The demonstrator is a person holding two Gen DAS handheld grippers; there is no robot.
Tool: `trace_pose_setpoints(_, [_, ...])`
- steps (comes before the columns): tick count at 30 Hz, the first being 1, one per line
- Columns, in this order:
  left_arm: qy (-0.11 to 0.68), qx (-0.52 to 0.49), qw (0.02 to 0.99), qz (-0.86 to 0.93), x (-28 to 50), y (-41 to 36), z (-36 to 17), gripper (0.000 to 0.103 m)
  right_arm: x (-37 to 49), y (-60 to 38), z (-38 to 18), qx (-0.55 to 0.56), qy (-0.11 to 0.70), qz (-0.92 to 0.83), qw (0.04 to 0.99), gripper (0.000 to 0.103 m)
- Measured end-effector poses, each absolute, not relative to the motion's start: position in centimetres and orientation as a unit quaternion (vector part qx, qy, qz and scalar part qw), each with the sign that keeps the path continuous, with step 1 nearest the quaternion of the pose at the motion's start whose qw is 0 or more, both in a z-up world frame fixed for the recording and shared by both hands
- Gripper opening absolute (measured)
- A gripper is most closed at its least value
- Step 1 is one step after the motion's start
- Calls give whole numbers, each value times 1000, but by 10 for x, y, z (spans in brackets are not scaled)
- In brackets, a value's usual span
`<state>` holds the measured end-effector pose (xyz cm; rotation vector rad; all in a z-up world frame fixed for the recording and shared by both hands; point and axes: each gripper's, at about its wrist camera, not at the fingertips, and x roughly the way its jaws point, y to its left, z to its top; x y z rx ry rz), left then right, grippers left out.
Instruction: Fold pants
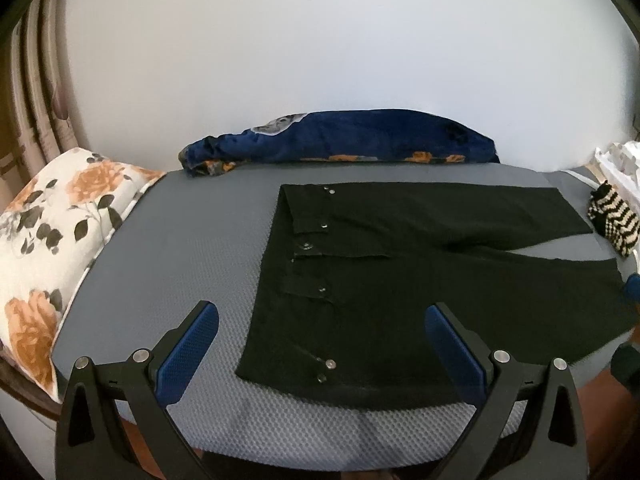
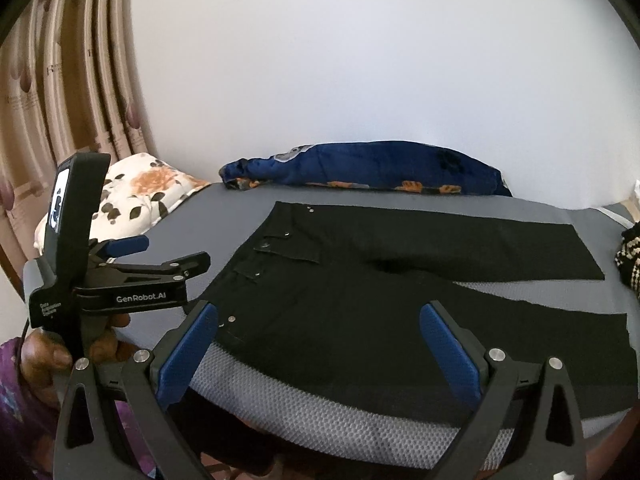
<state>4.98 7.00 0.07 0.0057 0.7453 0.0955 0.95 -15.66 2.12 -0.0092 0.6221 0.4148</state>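
A grey bed (image 1: 168, 240) carried black pants (image 1: 400, 280) spread flat, waistband left, legs running right. A blue floral blanket (image 1: 360, 136) lay along the far edge, a floral pillow (image 1: 60, 232) at left. The left gripper (image 1: 322, 344) and right gripper (image 2: 318, 346) hung spread wide over the pants' near edge, holding nothing.

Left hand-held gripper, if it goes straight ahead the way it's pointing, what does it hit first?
Probably the black pants lying on the grey mattress; the open left hand-held gripper points at their waistband end, though depth is unclear.
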Motion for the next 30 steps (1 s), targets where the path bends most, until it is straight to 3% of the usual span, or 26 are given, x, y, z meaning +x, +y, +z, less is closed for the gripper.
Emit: trace_pose_setpoints(30, [444,38,892,71,277,135,-58,98,166,-172,-13,-44,346,214,912,96])
